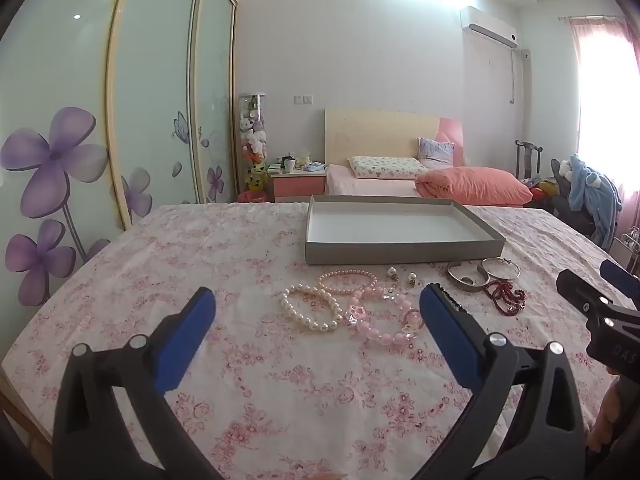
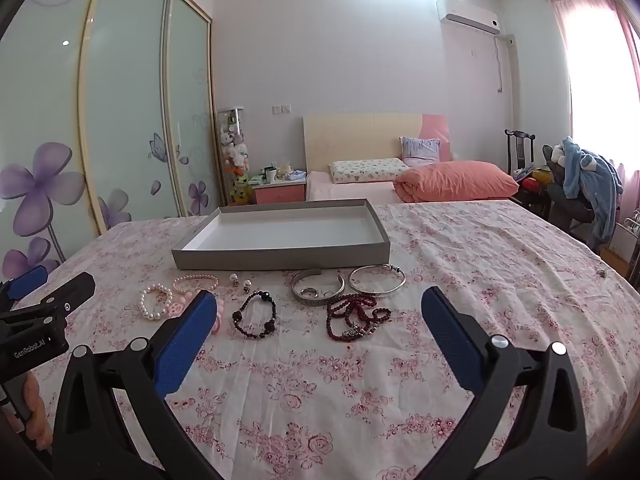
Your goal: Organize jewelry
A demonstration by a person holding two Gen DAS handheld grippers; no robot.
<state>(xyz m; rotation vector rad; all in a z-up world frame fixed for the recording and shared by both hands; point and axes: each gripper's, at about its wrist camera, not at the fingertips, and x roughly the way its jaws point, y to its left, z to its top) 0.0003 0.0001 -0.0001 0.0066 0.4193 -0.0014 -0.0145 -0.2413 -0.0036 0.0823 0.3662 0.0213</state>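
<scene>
Both grippers hovering with jaws wide apart, holding nothing. Left gripper (image 1: 318, 306) facing pearl bracelet (image 1: 310, 307); right gripper (image 2: 314, 306) facing red beads (image 2: 354, 316). Jewelry lying along near wall of empty box (image 2: 280, 258), on table.

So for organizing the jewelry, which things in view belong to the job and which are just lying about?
Part of the job:
- grey tray, nothing in it
- white pearl bracelet
- pink pearl bracelet
- pink bead necklace
- pearl earrings
- black bead bracelet
- silver cuff
- silver bangle
- dark red bead strand

Just lying about:
- bed
- nightstand
- blue garment on a chair
</scene>
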